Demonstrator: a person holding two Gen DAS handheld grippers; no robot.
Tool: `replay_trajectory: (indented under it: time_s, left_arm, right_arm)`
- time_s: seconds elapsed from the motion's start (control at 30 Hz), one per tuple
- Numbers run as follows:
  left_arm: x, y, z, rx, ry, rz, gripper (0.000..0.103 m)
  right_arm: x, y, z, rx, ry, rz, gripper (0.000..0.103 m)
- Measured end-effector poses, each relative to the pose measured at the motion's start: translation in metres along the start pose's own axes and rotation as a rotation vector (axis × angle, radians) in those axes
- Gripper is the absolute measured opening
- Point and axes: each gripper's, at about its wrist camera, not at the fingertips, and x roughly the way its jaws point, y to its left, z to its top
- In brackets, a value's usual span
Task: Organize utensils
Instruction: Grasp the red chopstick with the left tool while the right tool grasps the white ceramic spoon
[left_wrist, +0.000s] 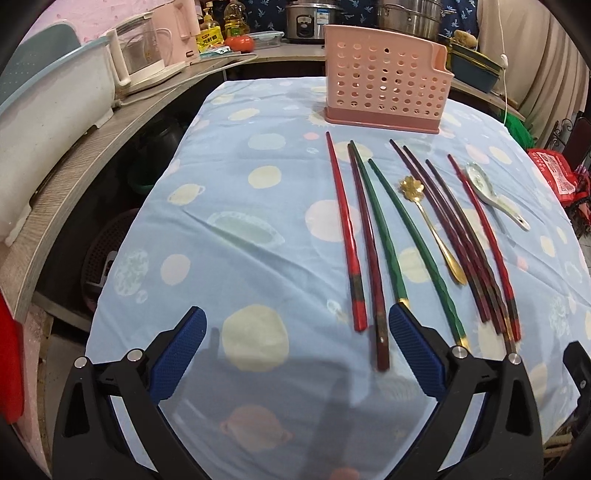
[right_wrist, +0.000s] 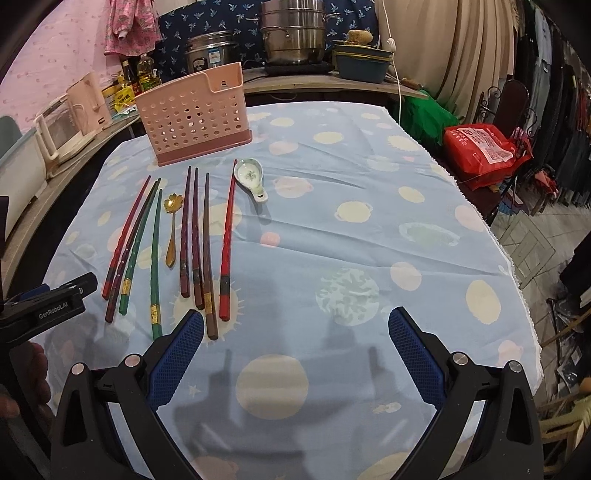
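Note:
Several chopsticks lie side by side on the blue tablecloth: red (left_wrist: 345, 236) (right_wrist: 227, 240), green (left_wrist: 415, 247) (right_wrist: 155, 266) and dark brown (left_wrist: 454, 236) (right_wrist: 207, 254). A gold spoon (left_wrist: 430, 225) (right_wrist: 171, 229) lies among them. A white ceramic spoon (left_wrist: 493, 197) (right_wrist: 251, 177) lies at their right. A pink perforated utensil holder (left_wrist: 386, 77) (right_wrist: 194, 118) stands behind them. My left gripper (left_wrist: 297, 354) is open and empty, near the chopsticks' near ends. My right gripper (right_wrist: 295, 354) is open and empty, right of the chopsticks.
The table (right_wrist: 369, 221) has a counter along its left and back with a kettle (left_wrist: 144, 55), oil bottles (left_wrist: 236, 18), a rice cooker (right_wrist: 210, 51) and steel pots (right_wrist: 293, 33). A red bag (right_wrist: 480, 147) sits off the right edge.

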Motion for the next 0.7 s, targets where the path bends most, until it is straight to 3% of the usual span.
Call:
replay_trajectory:
  time_s: [0.33,0.5,0.57,0.7]
  left_arm:
    - [0.029,-0.006,0.009,0.015,0.048,-0.038,0.067]
    - [0.033,-0.011,0.008,0.032,0.047,-0.042,0.062]
    - [0.033,-0.011,0.008,0.035,0.041,-0.054,0.054]
    - [0.029,-0.012,0.009,0.038,0.036,-0.086,0.022]
  right_arm:
    - [0.019,0.004,0.012,0.003,0.024,0.014,0.096]
    - [0.026,0.005,0.013,0.002,0.04,0.019,0.096]
    - [0.028,0.007,0.014,-0.001,0.044,0.02,0.096]
    - [0.031,0.009,0.015,-0.01,0.049,0.023,0.092]
